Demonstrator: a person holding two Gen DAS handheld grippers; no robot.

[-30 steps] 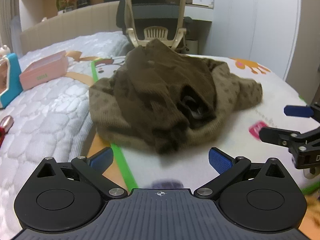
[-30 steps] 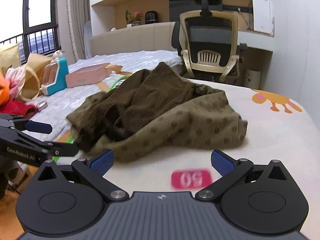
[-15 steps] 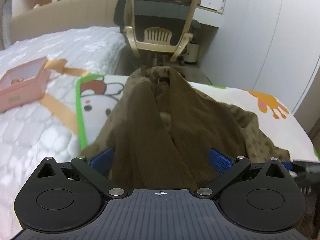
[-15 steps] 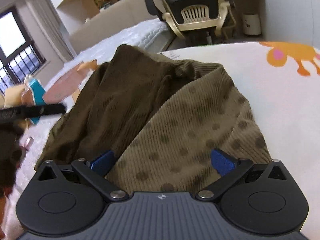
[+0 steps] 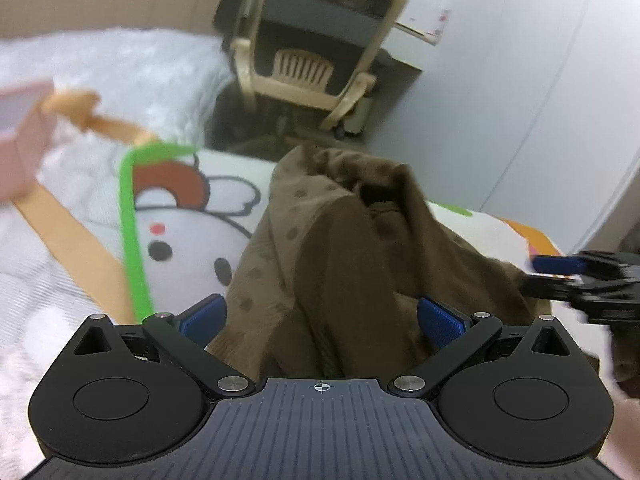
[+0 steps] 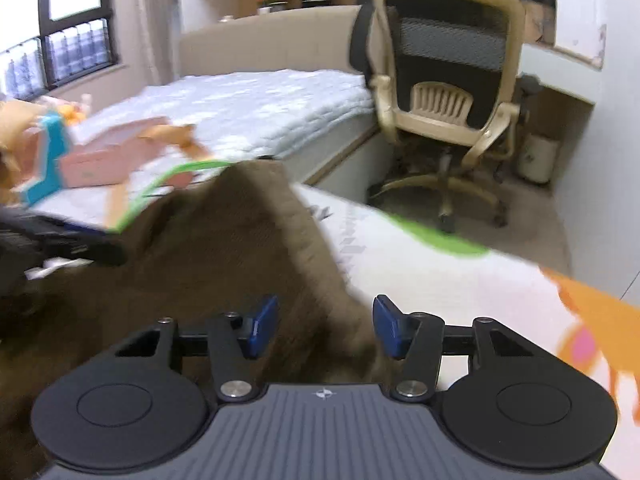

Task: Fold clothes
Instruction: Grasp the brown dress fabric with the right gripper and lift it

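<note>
At the far left of the left wrist view, the pink box (image 5: 20, 132) sits on the white quilted bed (image 5: 132, 76), well clear of the work, so ignore it. The brown garment (image 5: 340, 248) lies bunched in a heap on the cartoon-print mat (image 5: 176, 232), next to the mat's green border.

Your left gripper (image 5: 322, 318) stands wide open with the cloth running up between its blue pads (image 5: 204, 314) but not pinched. Push it forward until one single layer of hem fills the gap, then close; the dotted lighter cloth and the darker ribbed cloth overlap here, and grabbing both would likely drag the whole heap instead of spreading it.

Your right gripper (image 6: 326, 330) has its jaws partly apart around a ridge of the same garment (image 6: 224, 248). The view is blurred, and you cannot tell for sure whether the pads press the cloth. Steady the hand first, then clamp on an edge.

Once both hold, lift and draw the hands apart to find the garment's shape before any fold. Keep away from the office chair (image 6: 444, 92) beyond the bed's edge.
</note>
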